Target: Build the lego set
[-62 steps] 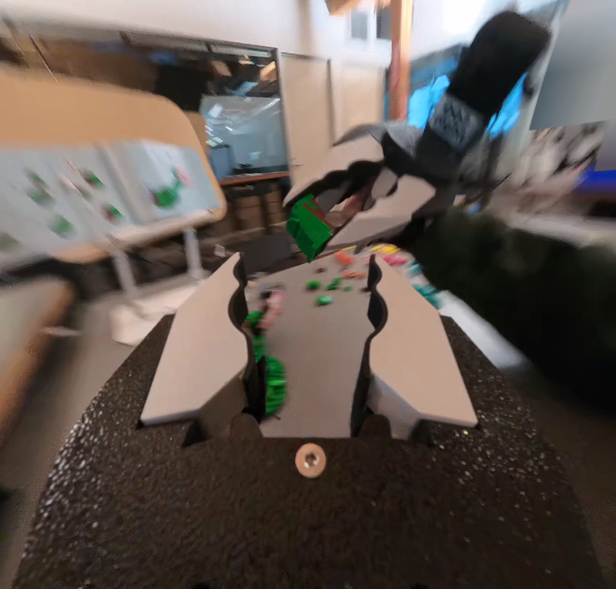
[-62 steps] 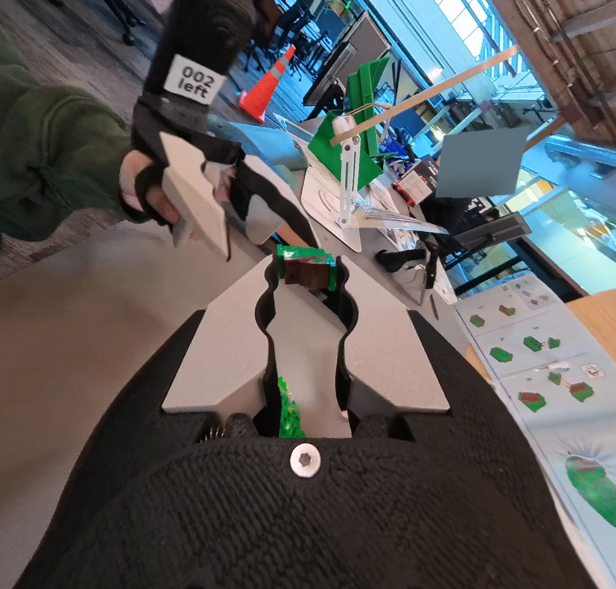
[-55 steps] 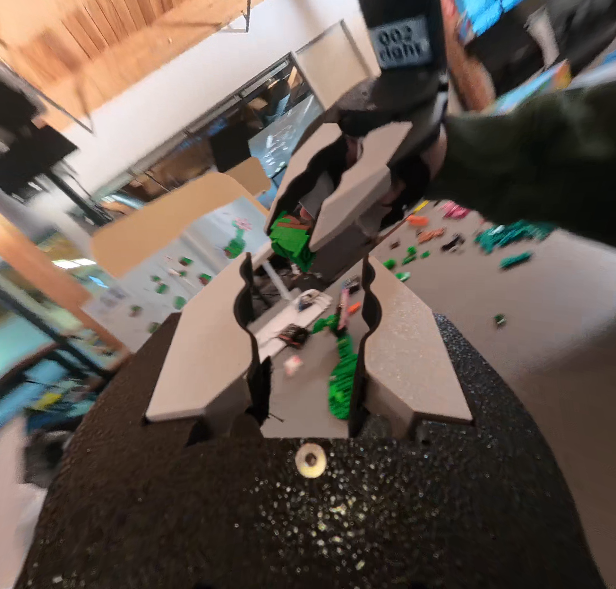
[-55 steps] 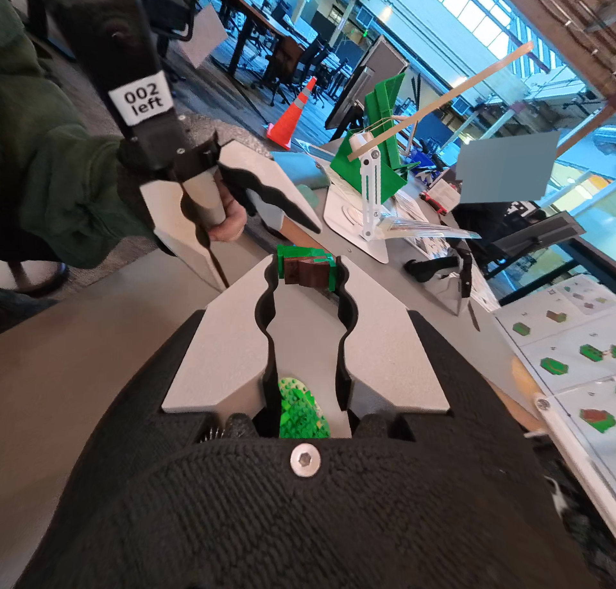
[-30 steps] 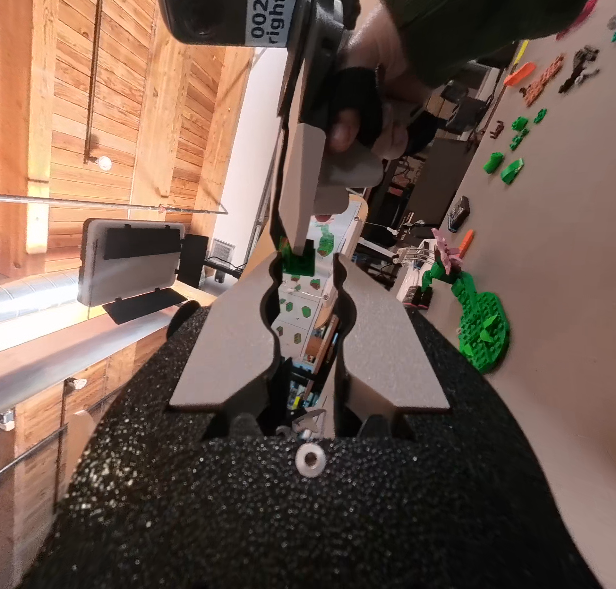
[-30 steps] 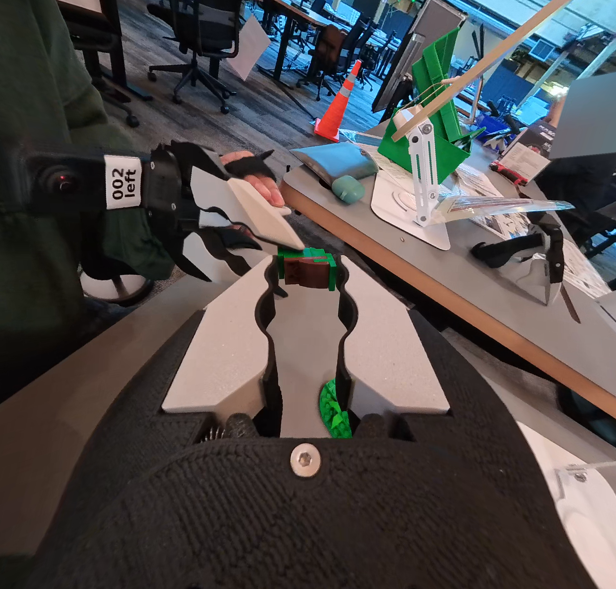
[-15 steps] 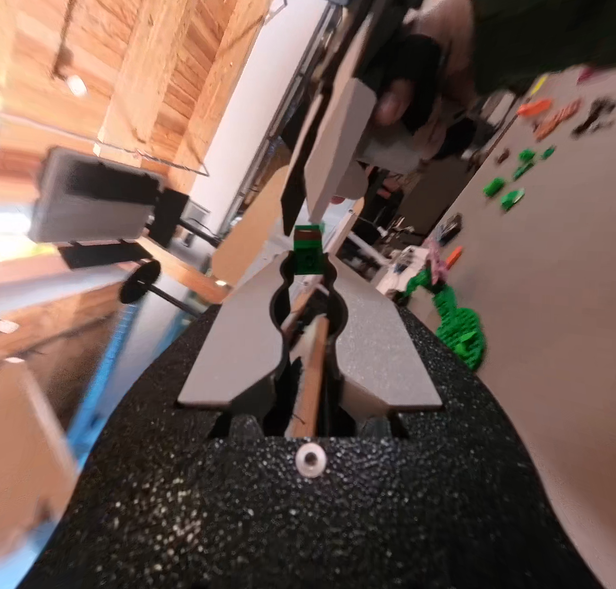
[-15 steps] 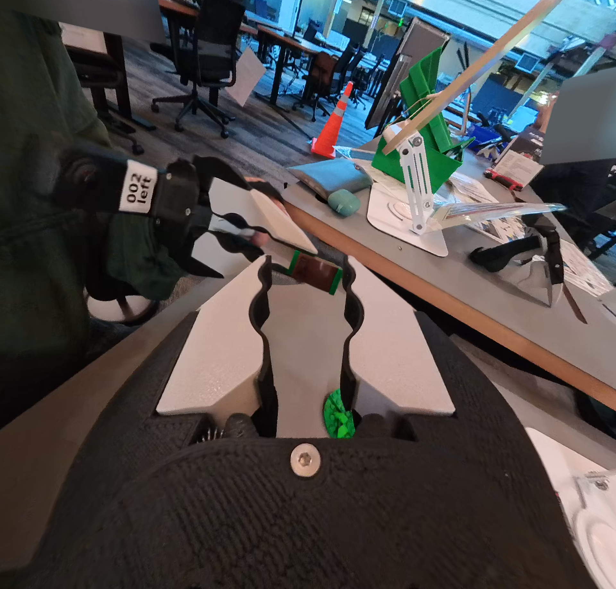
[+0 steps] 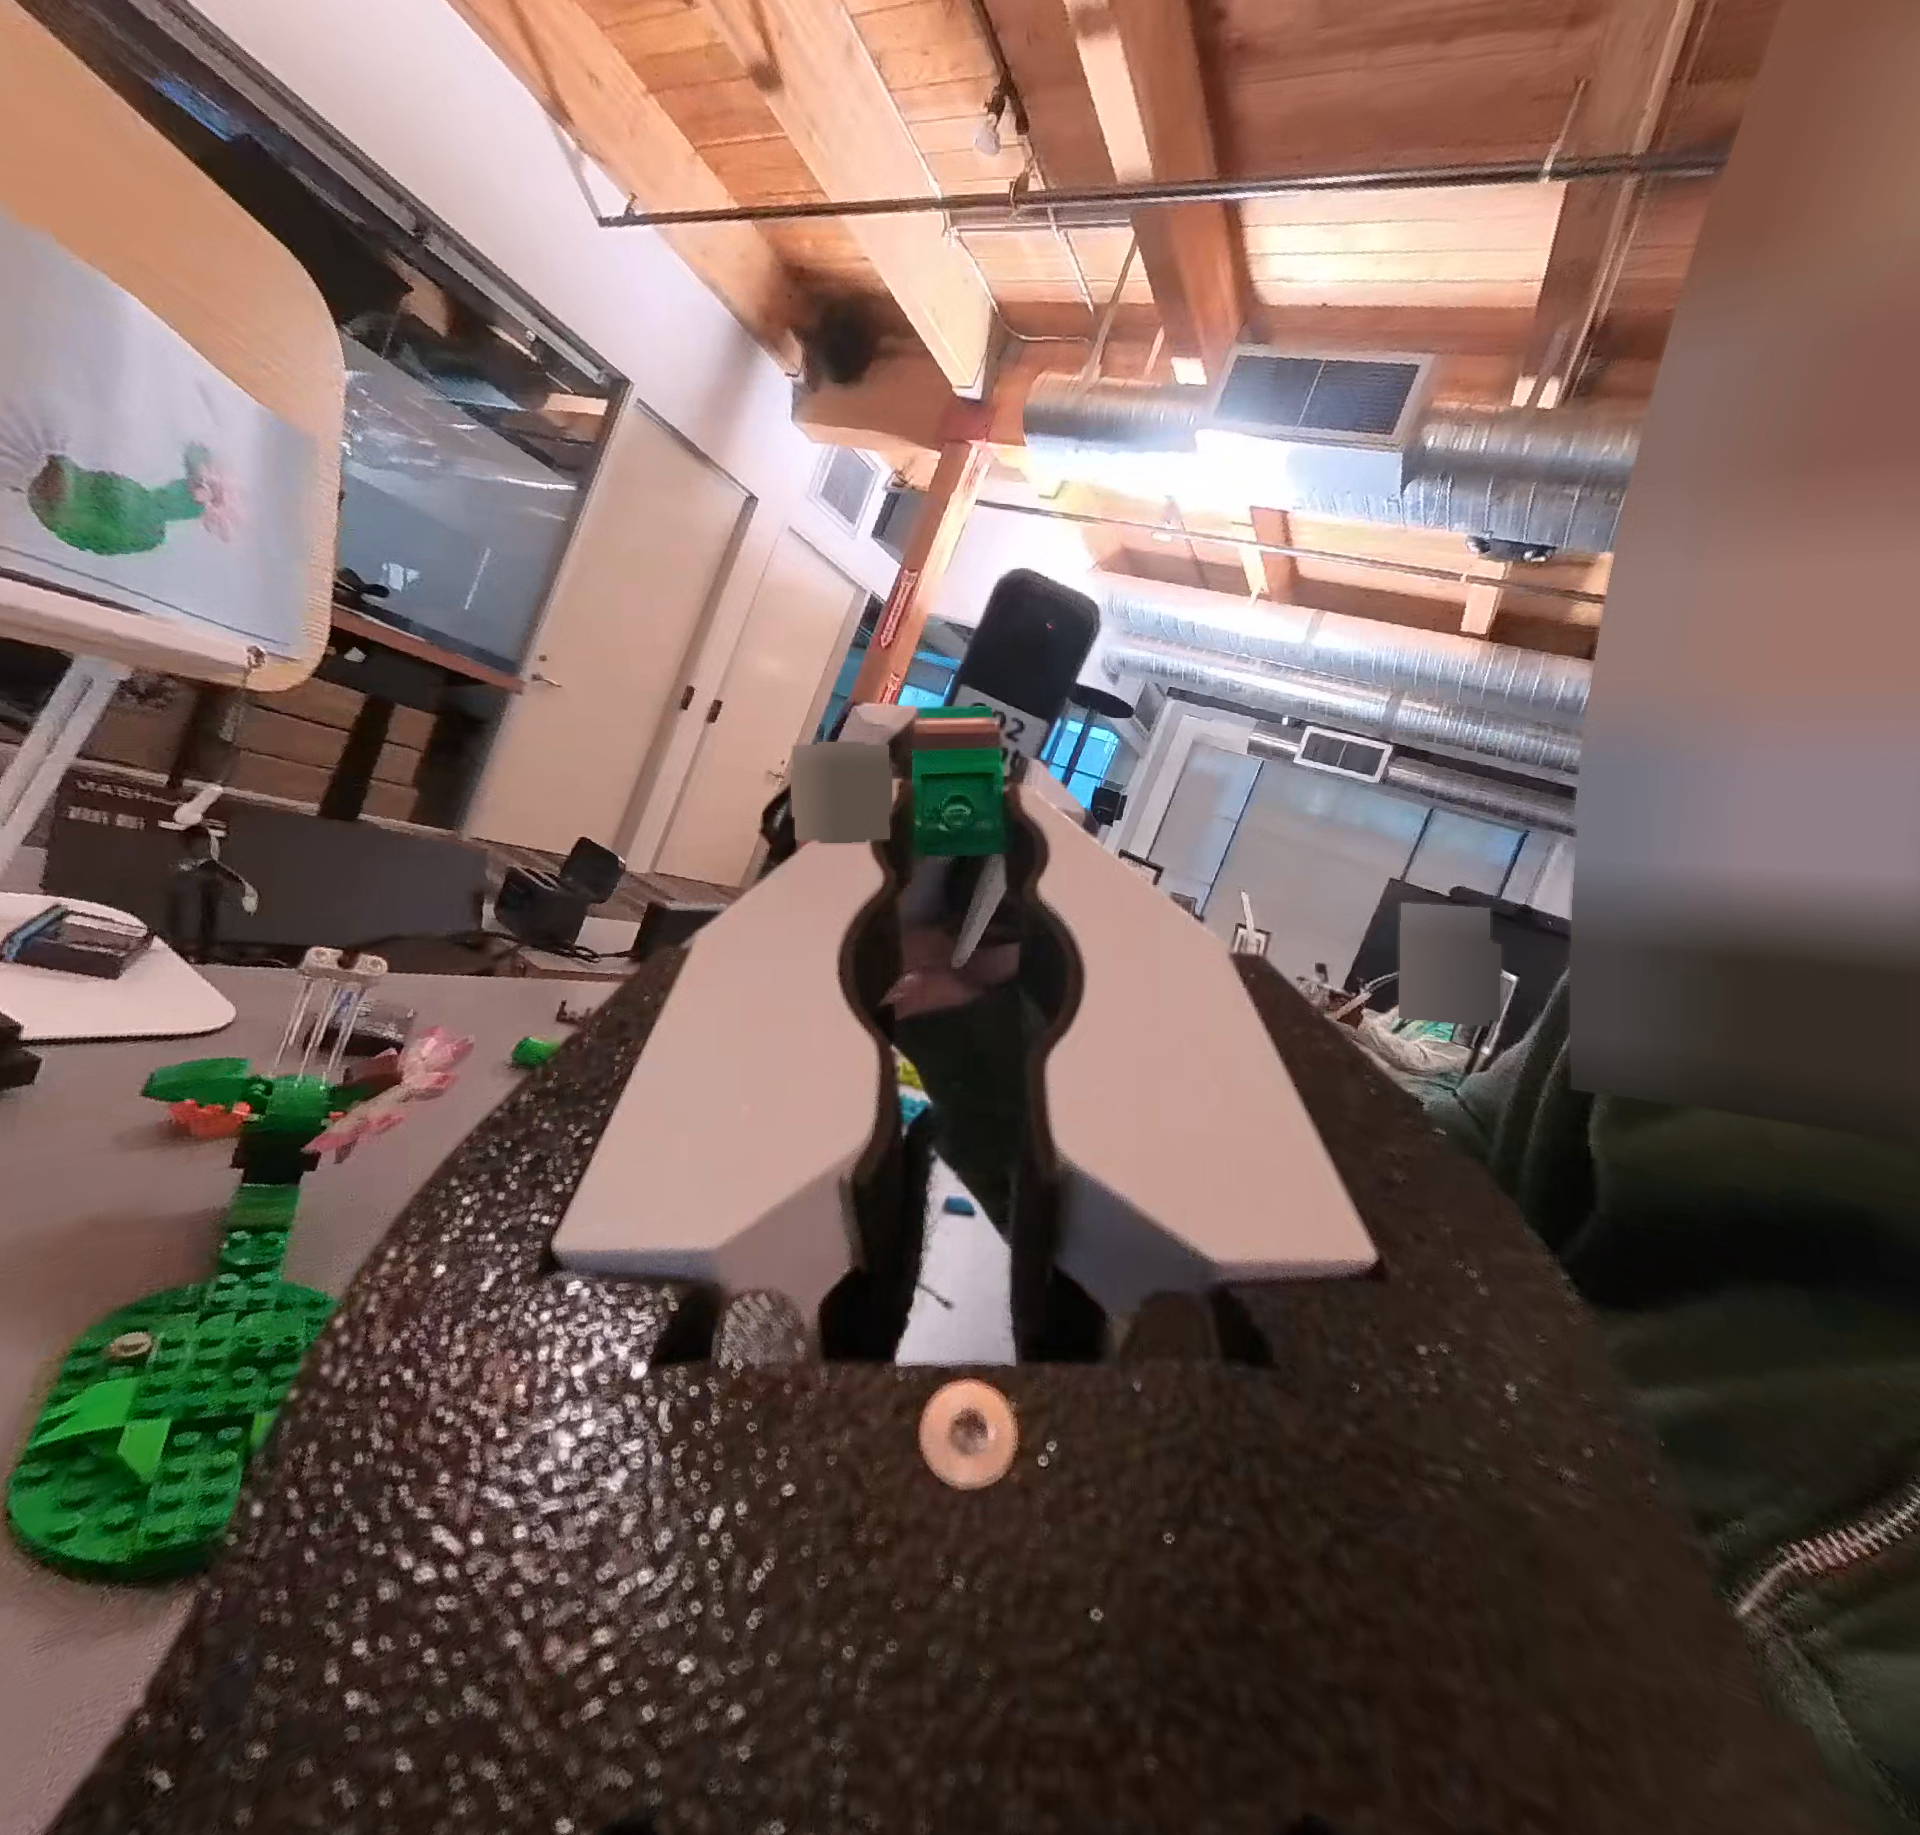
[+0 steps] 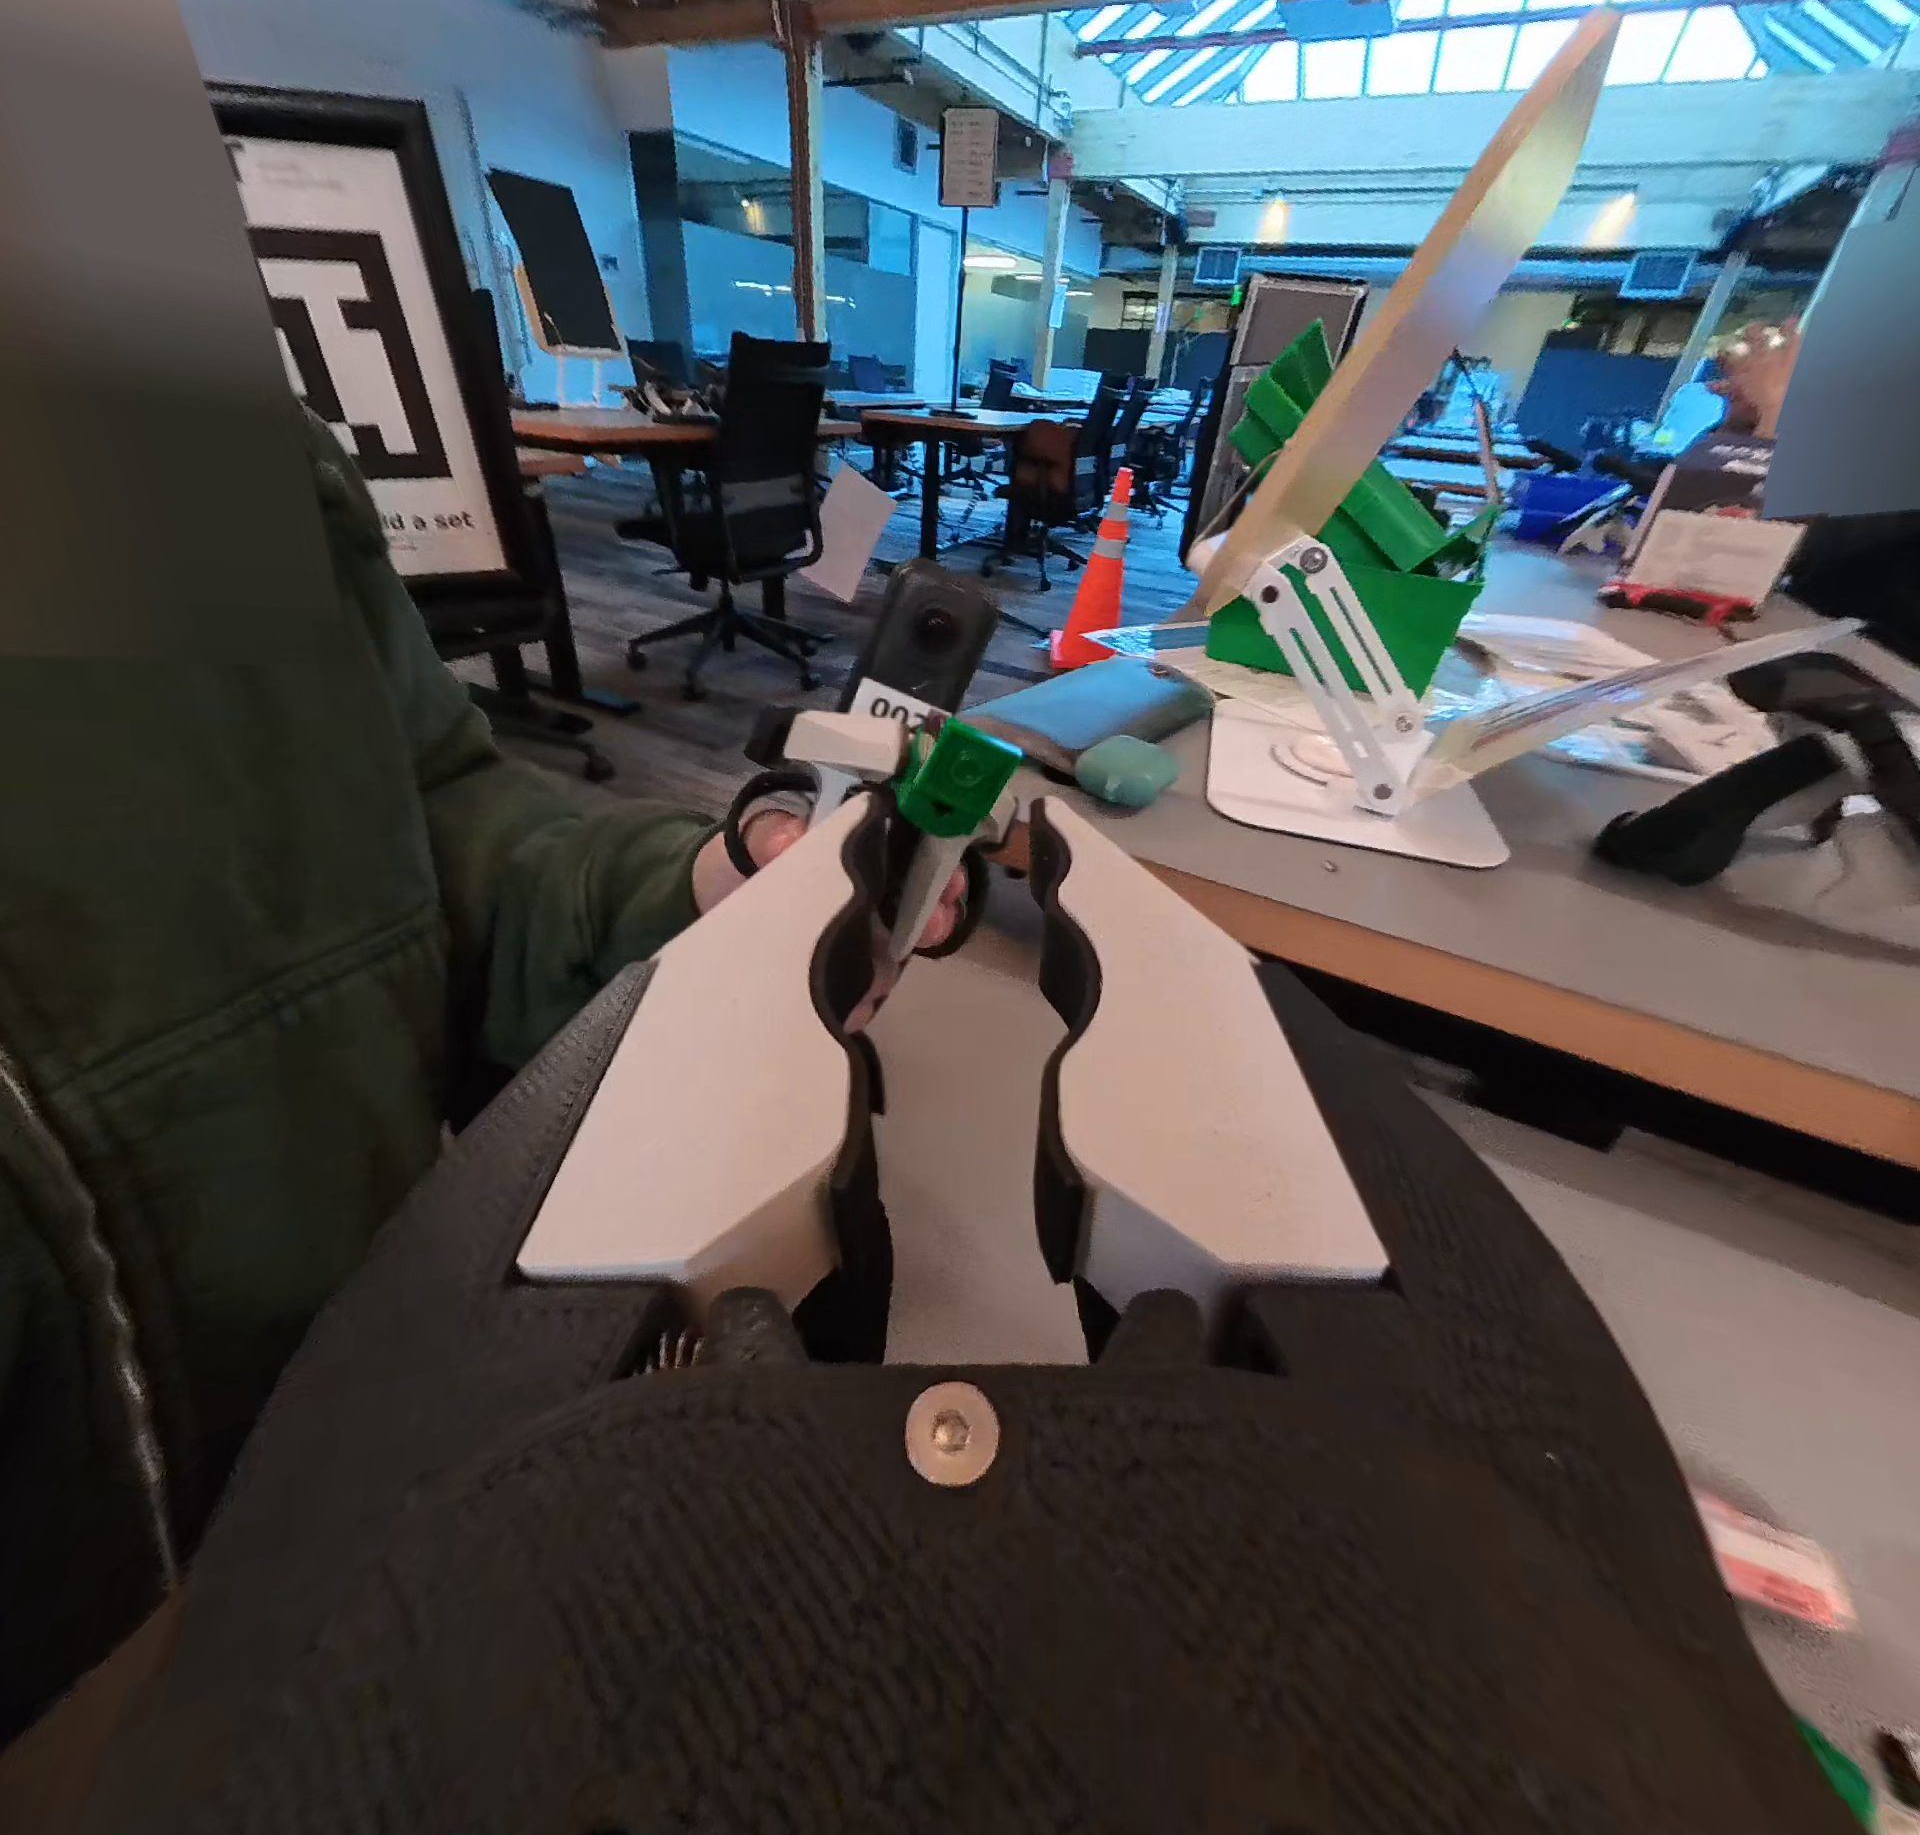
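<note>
My left gripper is shut on a small green-and-brown lego block and holds it in the air, raised above the table. My right gripper faces it tip to tip. Its jaws stand apart around the same block without pinching it. In the right wrist view, the left gripper's pale fingers hold the block from the far side. A round green lego baseplate lies on the grey table, joined to a green stem with pink flowers.
An instruction sheet on a tilted board stands at the far left. A small green piece lies on the table. A person's green sleeve fills the left. Beyond the table are another desk with a green stand and an orange cone. The grippers are tip to tip, or close to it.
The block has passed from my right gripper to my left. The left closed on it, the right opened, and both views swung round as the grippers turned.
</note>
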